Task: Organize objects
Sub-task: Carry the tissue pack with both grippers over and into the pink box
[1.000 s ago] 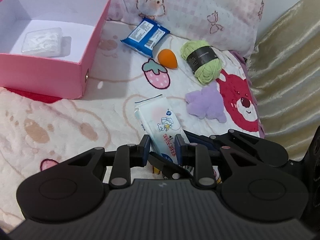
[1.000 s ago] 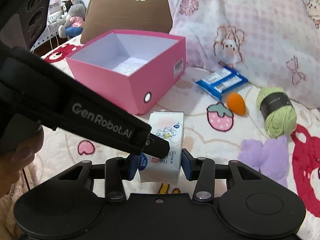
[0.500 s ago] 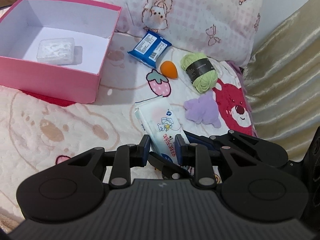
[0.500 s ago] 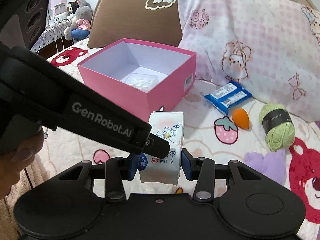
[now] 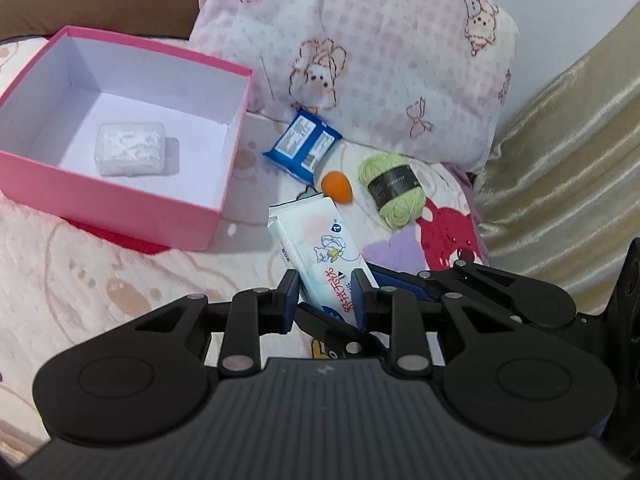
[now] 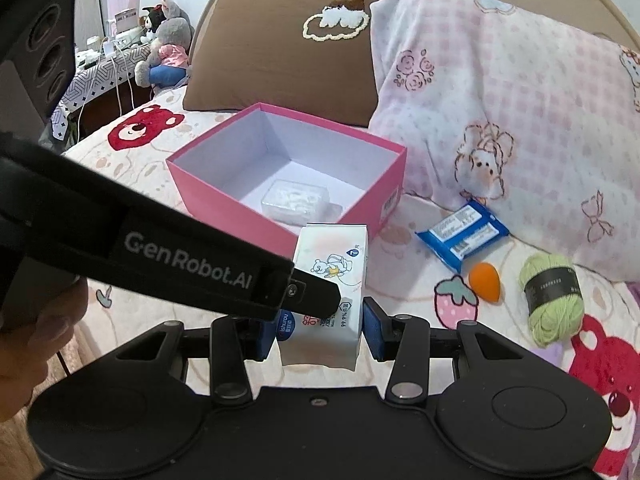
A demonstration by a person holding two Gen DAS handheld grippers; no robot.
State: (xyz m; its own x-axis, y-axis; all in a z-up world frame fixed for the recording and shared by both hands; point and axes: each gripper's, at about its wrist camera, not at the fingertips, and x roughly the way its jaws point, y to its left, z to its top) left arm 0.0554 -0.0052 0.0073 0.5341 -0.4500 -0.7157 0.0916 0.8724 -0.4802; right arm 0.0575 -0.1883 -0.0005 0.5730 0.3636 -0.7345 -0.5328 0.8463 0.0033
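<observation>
At nine to ten o'clock sits the pink box [image 5: 120, 204], a clear packet [image 5: 131, 155] on its floor. At centre the wipes pack [image 5: 320, 256] is lifted clear of the blanket [image 5: 80, 280] — left gripper [image 5: 326, 300] and right gripper [image 6: 320, 330] both clamp it. At one o'clock: blue packet [image 5: 302, 145], orange sponge [image 5: 338, 187], green yarn [image 5: 394, 187].

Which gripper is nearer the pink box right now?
Hard to separate. Both the left gripper and right gripper grip the same wipes pack, just short of the pink box; the left's finger lies across the right's.
</observation>
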